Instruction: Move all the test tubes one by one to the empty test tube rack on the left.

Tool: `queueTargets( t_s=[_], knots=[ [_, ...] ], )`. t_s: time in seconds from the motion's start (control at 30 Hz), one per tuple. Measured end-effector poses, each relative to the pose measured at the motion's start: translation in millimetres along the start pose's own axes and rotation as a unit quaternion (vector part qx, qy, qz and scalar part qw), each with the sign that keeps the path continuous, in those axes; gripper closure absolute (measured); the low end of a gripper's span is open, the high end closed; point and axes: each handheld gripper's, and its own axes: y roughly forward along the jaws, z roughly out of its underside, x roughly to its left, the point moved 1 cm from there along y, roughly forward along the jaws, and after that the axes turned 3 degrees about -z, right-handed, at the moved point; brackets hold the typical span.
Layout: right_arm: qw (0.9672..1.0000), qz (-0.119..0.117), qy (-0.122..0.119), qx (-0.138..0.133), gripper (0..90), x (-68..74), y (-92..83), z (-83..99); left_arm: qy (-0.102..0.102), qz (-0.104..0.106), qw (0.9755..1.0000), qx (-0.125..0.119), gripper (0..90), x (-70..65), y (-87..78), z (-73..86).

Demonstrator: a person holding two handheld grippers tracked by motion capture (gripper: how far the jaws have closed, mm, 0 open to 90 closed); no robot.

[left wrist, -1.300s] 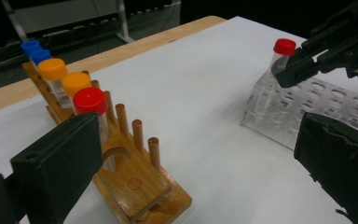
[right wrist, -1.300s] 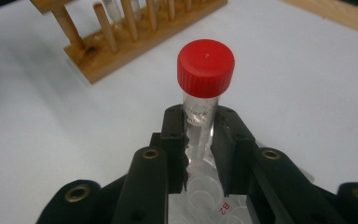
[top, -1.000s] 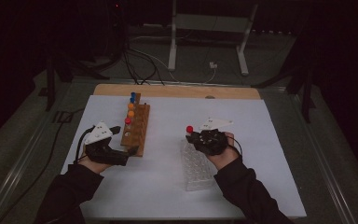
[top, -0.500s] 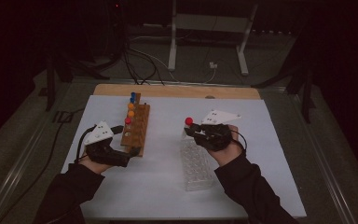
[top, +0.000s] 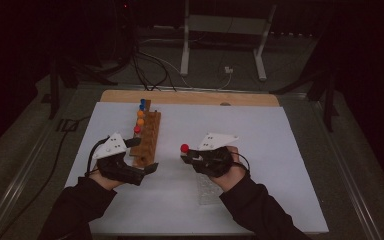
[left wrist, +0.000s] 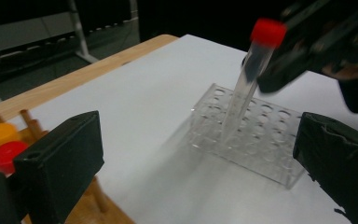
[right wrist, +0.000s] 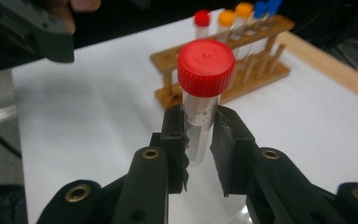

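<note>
A wooden table (top: 190, 97) covered by a white sheet (top: 260, 140), which carries a wooden tube rack (top: 147, 142) and a clear plastic rack (left wrist: 256, 140).

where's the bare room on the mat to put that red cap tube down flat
Free: white mat right of the right gripper, out to its right edge, and the strip between the wooden rack and the clear rack. Crowded: the left side, around the wooden rack and left gripper.

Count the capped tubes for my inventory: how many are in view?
6. One red-capped tube is held in the right tongs; five stand in the wooden rack: two blue, two orange, one red. Others may be hidden.
</note>
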Motion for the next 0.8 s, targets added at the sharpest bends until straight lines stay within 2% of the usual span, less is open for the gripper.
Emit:
queueTargets(
  t_s=[0.23, 0.47, 0.6, 0.8],
  knots=[
    [0.9996, -0.017, 0.001, 0.023, 75.3, 8.3, 12.2, 12.0, 0.002, 0.026, 0.9996, -0.008, 4.6, -9.0, 6.2, -2.1],
    [0.9992, -0.027, 0.001, 0.028, 75.4, 13.9, 16.0, 18.0, -0.002, 0.048, 0.9988, -0.011, 8.2, -15.1, 16.8, -1.6],
    [0.9990, -0.030, 0.002, 0.034, 75.4, 14.9, 18.4, 20.2, -0.001, 0.060, 0.9980, -0.017, 16.6, -18.8, 22.1, -1.7],
    [0.9986, -0.034, 0.003, 0.041, 75.3, 15.5, 21.1, 21.2, 0.009, 0.070, 0.9975, -0.010, 28.2, -23.9, 32.5, -2.9]
  ],
)
